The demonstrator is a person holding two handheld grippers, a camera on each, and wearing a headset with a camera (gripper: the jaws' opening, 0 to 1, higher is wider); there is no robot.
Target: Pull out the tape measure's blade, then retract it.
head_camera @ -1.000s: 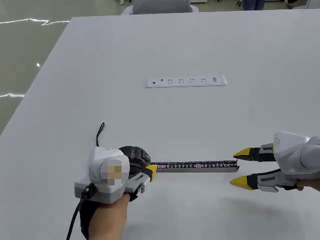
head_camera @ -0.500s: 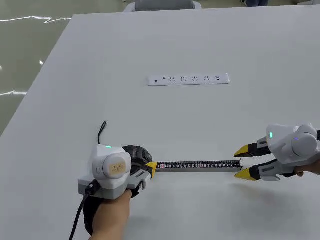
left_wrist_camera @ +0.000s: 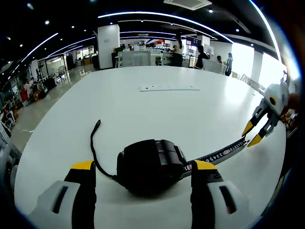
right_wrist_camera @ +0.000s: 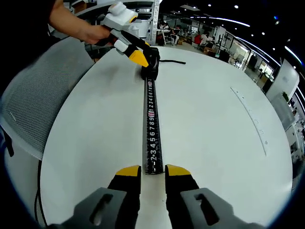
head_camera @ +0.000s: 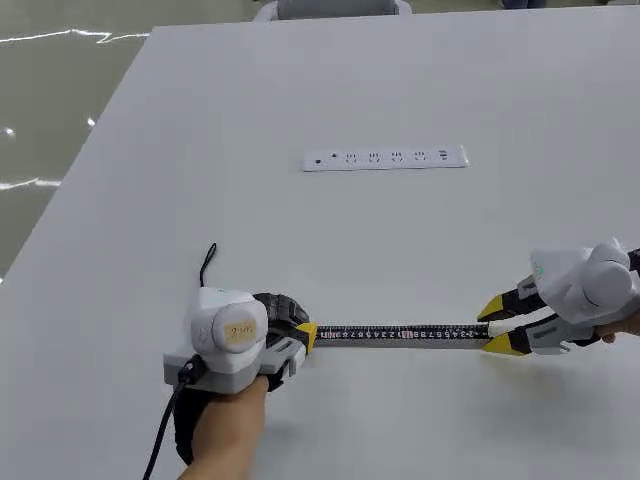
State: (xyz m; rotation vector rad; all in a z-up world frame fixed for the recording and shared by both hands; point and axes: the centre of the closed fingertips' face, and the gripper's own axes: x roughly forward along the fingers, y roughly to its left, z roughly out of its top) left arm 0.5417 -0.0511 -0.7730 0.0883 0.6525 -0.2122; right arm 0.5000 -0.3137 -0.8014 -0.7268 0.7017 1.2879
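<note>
A black tape measure case [head_camera: 275,305] lies on the white table [head_camera: 300,100], and my left gripper [head_camera: 290,335] is shut on it, its yellow-tipped jaws flanking the case [left_wrist_camera: 150,164]. The blade [head_camera: 400,333] runs out flat to the right, numbers up. My right gripper [head_camera: 494,327] is at the blade's free end. In the right gripper view the jaws stand narrowly apart on either side of the blade tip [right_wrist_camera: 153,167], with a thin gap showing on each side. The left gripper [right_wrist_camera: 131,47] and the case [right_wrist_camera: 151,59] appear at the far end of the blade [right_wrist_camera: 152,124].
A white power strip [head_camera: 385,158] lies further back on the table. The case's black wrist strap [head_camera: 205,262] trails off to its left. A grey chair [head_camera: 330,8] stands at the far edge. The table's left edge drops to a glossy floor [head_camera: 50,120].
My right gripper has moved left to the blade's end and narrowed its jaws around it. The left gripper and the case have stayed put, and the blade's length looks the same.
</note>
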